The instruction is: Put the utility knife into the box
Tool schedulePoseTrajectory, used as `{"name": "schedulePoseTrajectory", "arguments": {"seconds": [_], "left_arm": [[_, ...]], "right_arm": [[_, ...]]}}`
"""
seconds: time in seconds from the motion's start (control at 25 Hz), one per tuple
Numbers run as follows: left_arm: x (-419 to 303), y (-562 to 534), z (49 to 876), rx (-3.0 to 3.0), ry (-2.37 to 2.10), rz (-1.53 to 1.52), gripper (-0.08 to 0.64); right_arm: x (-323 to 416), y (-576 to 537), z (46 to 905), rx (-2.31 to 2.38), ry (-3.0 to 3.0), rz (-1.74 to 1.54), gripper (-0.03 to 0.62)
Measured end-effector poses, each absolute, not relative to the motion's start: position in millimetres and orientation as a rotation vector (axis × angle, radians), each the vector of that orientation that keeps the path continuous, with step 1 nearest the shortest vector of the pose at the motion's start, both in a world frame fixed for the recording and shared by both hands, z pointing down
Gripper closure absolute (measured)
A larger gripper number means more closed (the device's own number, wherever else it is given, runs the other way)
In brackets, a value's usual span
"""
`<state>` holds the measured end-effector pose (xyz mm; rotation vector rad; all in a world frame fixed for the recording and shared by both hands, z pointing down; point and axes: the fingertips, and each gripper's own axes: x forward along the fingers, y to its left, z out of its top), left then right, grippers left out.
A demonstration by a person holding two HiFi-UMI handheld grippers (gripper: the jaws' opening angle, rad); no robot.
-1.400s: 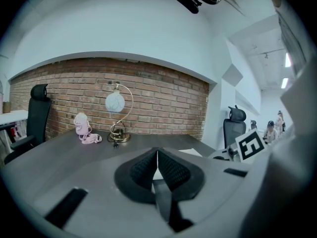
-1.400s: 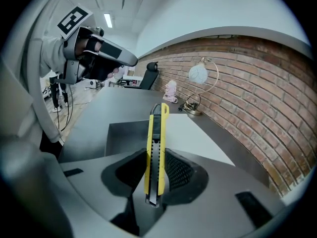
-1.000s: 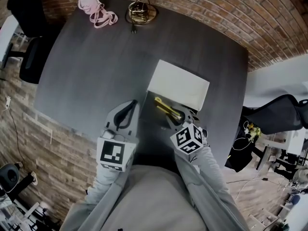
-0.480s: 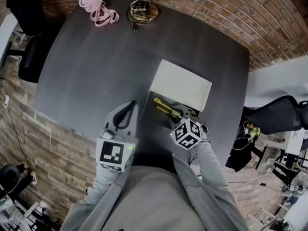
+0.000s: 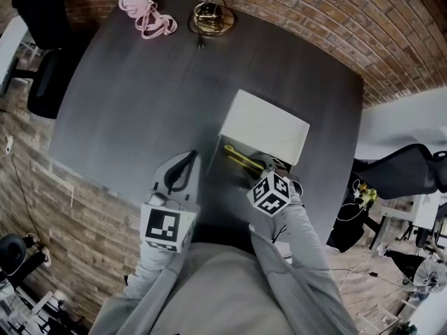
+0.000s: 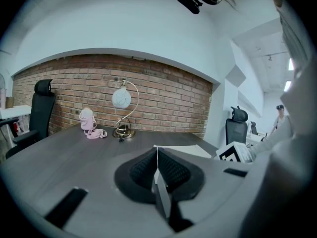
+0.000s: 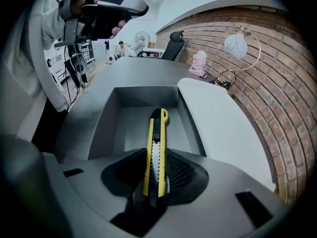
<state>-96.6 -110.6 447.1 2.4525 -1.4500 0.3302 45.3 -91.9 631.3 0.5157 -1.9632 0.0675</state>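
My right gripper (image 7: 157,170) is shut on the yellow and black utility knife (image 7: 156,145), which points forward over the open grey box (image 7: 111,120). In the head view the utility knife (image 5: 242,161) hangs inside the box opening (image 5: 222,153), with the right gripper (image 5: 264,173) at its near end. The box's white lid (image 5: 269,125) stands open on the far side. My left gripper (image 5: 179,174) rests shut and empty on the dark table (image 5: 140,96), left of the box; its jaws (image 6: 157,170) press together.
A pink object with a strap (image 5: 143,12) and a brass desk lamp (image 5: 211,16) sit at the table's far edge. Black office chairs stand at the left (image 5: 42,40) and right (image 5: 401,166). A brick wall (image 6: 148,98) runs behind the table.
The right gripper has carried the knife a little forward and down, so the knife now lies over the box's inside. The left gripper has stayed put.
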Motion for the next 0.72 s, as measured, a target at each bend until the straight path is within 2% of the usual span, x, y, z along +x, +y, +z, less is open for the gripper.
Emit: {"name": "schedulePoseTrajectory", "arguments": {"seconds": [0.72], "left_arm": [[-95.0, -103.4, 442.6, 2.488, -1.459, 0.335, 0.540]], "right_arm": [[47.3, -92.8, 629.0, 0.554, -1.987, 0.104, 0.465]]}}
